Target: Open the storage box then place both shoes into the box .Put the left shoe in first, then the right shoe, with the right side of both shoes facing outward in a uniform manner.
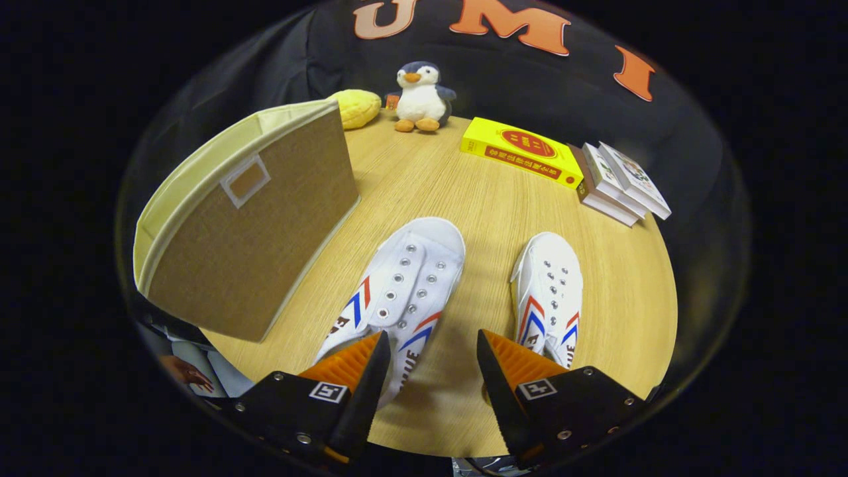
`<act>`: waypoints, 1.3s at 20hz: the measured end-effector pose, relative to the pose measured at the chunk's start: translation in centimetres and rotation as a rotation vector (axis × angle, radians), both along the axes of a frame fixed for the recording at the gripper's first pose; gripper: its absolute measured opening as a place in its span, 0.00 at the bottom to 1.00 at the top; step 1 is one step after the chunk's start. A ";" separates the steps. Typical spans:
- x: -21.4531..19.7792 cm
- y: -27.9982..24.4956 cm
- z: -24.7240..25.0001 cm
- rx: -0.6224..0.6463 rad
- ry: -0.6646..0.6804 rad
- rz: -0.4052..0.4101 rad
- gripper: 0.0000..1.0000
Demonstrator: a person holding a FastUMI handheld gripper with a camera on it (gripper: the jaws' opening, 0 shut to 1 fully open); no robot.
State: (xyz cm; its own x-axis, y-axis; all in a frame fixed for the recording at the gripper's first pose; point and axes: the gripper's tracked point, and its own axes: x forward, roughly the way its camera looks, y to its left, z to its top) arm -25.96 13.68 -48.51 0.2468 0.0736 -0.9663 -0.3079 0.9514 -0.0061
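Two white canvas shoes with red and blue stripes lie side by side on the wooden table, toes pointing away from me. The left-hand shoe runs under my left finger; the right-hand shoe runs under my right finger. My gripper hovers open above their heel ends, with bare table showing in the gap between the fingers. A brown fabric storage box with a cream lining and a label window stands beyond the left finger, to the left of the shoes. Its open top faces up.
Along the table's far side sit a yellow plush, a penguin plush, a yellow book and a stack of books. A person's hand shows below the table edge, near the box's front corner.
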 end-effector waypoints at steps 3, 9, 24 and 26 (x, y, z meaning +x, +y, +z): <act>-1.0 -0.1 -1.4 -0.012 0.037 -0.005 0.77; -0.7 0.3 -2.2 0.090 0.066 -0.147 0.68; -1.1 2.6 -2.3 0.321 0.236 -0.322 0.05; -1.0 3.0 -1.8 0.350 0.234 -0.332 0.03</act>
State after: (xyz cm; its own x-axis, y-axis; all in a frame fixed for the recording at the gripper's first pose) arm -26.92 16.65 -50.36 0.0927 0.3557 -0.9300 0.0552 0.9307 0.3615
